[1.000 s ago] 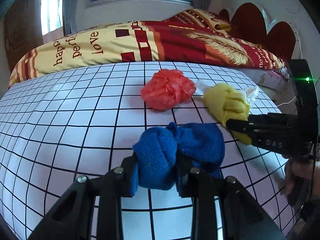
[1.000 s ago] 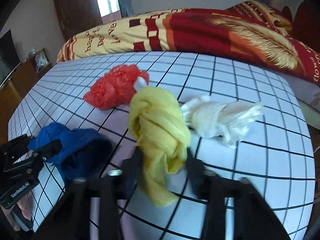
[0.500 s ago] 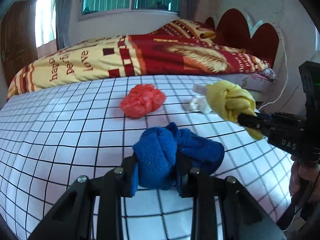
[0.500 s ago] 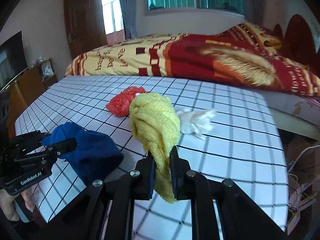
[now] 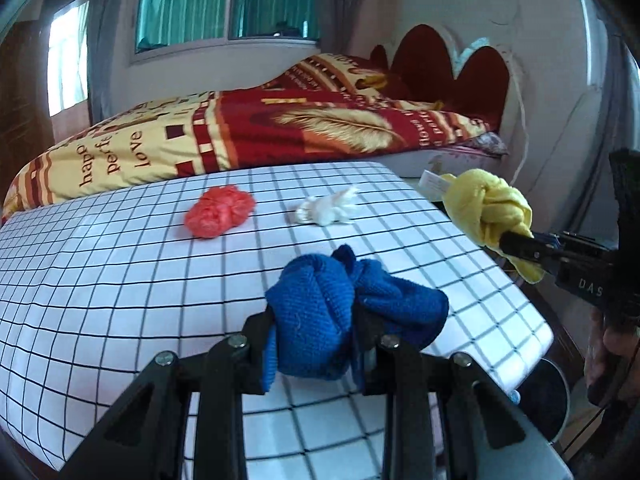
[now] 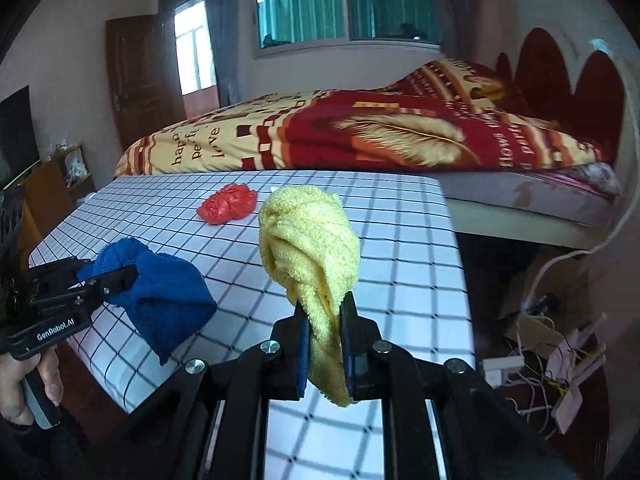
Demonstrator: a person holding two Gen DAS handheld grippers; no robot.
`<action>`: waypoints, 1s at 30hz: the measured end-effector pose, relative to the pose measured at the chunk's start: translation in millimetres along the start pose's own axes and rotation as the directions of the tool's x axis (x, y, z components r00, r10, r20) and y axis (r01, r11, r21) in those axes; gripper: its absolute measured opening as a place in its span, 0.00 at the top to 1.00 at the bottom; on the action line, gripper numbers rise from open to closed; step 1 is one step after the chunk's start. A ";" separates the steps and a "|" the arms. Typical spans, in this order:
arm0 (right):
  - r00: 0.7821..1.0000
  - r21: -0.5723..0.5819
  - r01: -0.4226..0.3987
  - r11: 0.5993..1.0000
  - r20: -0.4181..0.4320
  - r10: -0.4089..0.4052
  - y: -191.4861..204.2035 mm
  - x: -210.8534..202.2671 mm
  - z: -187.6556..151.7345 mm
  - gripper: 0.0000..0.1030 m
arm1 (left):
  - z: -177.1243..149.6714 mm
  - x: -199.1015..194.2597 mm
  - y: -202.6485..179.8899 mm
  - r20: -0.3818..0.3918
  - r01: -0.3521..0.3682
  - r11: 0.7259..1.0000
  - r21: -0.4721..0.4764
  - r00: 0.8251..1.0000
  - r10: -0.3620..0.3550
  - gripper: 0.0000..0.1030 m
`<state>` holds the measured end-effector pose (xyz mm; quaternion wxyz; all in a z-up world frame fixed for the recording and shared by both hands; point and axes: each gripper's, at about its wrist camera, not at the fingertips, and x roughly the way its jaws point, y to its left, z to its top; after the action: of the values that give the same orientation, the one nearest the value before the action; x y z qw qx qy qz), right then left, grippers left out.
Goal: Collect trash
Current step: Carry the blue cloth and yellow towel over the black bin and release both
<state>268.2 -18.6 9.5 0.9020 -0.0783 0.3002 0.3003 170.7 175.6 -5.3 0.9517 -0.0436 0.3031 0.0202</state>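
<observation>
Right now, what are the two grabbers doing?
Left gripper: shut on the blue cloth.
Right gripper: shut on the yellow cloth.

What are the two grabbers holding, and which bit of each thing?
The left gripper pinches the blue knotted cloth by its knot. The right gripper squeezes the yellow knotted cloth by its tail below the knot.

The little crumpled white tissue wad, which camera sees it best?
The left wrist view. There the crumpled white tissue wad lies in plain sight on the checked tablecloth, beside the red plastic ball. In the right wrist view the knotted yellow cloth hides nearly all of it.
</observation>
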 end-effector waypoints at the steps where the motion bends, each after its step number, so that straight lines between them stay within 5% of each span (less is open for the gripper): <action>1: 1.000 0.008 0.008 1.000 0.004 -0.008 -4.6 -7.8 -4.3 0.86 | -0.3 -2.4 -6.3 0.002 0.008 1.000 0.007 1.000 -0.008 0.71; 16: 0.988 0.119 0.146 0.982 0.037 -0.152 -72.1 -114.1 -69.3 0.86 | -5.5 -21.0 -107.6 0.009 0.133 0.983 0.128 0.991 -0.135 0.71; 30: 0.954 0.254 0.287 0.924 0.007 -0.298 -143.4 -175.1 -127.6 0.86 | -14.8 -16.7 -209.0 -0.045 0.269 0.932 0.245 0.963 -0.266 0.71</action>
<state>177.7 -262.1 4.0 0.9459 -0.0012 0.2997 0.1239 162.1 -34.1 7.1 0.9418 0.0350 0.2998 -0.1479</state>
